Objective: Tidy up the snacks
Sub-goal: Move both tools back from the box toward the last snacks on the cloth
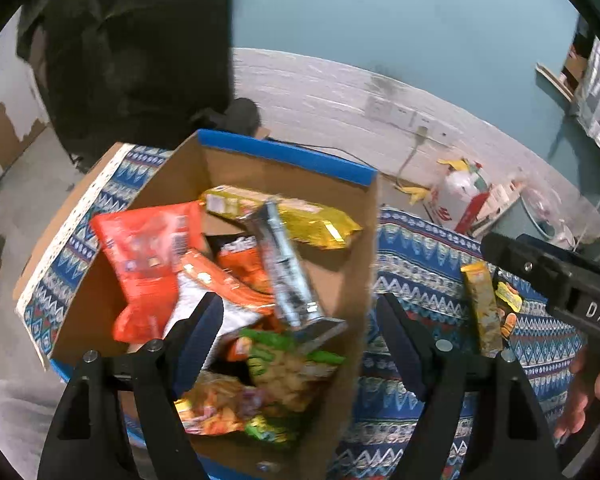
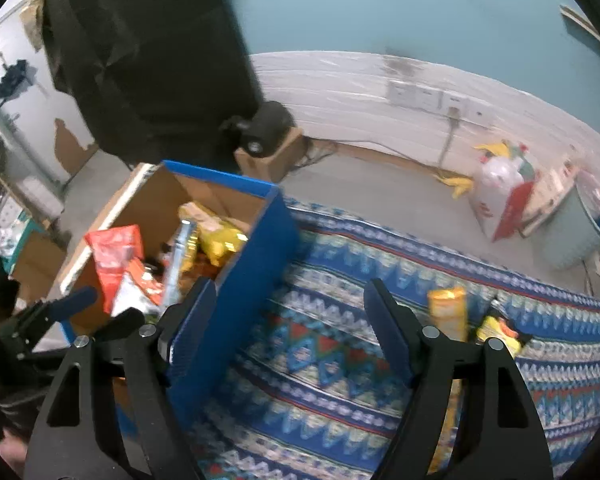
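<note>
A cardboard box (image 1: 340, 172) with blue outer walls stands on the patterned cloth and holds several snacks: a red bag (image 1: 148, 248), a yellow packet (image 1: 320, 220), a silver bar (image 1: 288, 272), and orange and green packets. My left gripper (image 1: 300, 320) hangs open above the box's right wall, with nothing pressed between its pads. My right gripper (image 2: 290, 316) is open over the cloth just right of the box (image 2: 260, 248), and holds nothing. A long yellow packet (image 2: 448, 312) and a small yellow snack (image 2: 500, 332) lie on the cloth to its right.
The blue patterned cloth (image 2: 340, 380) covers the table. A large black object (image 2: 152, 60) stands behind the box. On the floor beyond are a white plastic bag (image 2: 496, 188) and a small carton (image 2: 268, 160). A hand (image 1: 596, 392) holds the right gripper's body.
</note>
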Demonstrator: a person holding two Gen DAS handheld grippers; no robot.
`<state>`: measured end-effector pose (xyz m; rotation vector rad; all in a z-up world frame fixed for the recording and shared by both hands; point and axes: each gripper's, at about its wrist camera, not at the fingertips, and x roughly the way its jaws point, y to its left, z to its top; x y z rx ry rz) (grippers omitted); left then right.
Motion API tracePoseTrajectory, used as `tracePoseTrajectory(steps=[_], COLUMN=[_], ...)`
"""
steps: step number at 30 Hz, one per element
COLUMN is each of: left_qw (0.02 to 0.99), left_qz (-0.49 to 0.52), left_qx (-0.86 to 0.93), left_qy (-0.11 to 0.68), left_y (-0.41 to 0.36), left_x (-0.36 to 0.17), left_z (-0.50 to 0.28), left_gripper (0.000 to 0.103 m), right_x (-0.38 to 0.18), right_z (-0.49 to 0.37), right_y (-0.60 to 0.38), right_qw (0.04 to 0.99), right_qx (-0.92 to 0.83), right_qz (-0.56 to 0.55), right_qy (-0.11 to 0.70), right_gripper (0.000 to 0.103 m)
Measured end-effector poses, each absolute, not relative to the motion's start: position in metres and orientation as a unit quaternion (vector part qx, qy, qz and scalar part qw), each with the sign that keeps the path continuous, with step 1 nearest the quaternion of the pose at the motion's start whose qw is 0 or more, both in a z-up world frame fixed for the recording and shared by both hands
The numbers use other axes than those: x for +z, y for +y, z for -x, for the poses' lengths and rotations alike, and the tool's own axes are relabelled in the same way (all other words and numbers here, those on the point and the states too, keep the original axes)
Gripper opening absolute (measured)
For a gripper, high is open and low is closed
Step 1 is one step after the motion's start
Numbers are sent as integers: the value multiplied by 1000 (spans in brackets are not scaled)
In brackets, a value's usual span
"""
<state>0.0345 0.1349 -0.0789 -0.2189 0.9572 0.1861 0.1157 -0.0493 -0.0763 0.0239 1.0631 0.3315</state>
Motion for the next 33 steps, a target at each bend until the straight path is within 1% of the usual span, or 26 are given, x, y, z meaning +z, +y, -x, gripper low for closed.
tracePoseTrajectory(steps=[8, 16, 20, 28, 33], left_qw=[879, 881, 876, 863, 857], left_qz=[84, 39, 20, -22, -19], left_qx=[60, 32, 17, 2, -1], left_qy=[465, 471, 481, 505, 515], left_y=[90, 40, 20, -9, -16], left_x=[-78, -88, -99, -132, -148], left_z=[-57, -81, -93, -113, -127], left_gripper=[80, 80, 83, 83, 83], right_x=[-87, -108, -124, -170, -192], right_z=[-113, -111, -114, -122, -126], right_y=[-110, -166, -193, -233, -243], right_qw=[849, 845, 839, 813, 798], right_qx=[111, 66, 41, -7, -21], right_qz=[-27, -39, -53, -84, -102], right_qy=[515, 530, 540, 576, 593], right_gripper=[76, 76, 76, 76, 76])
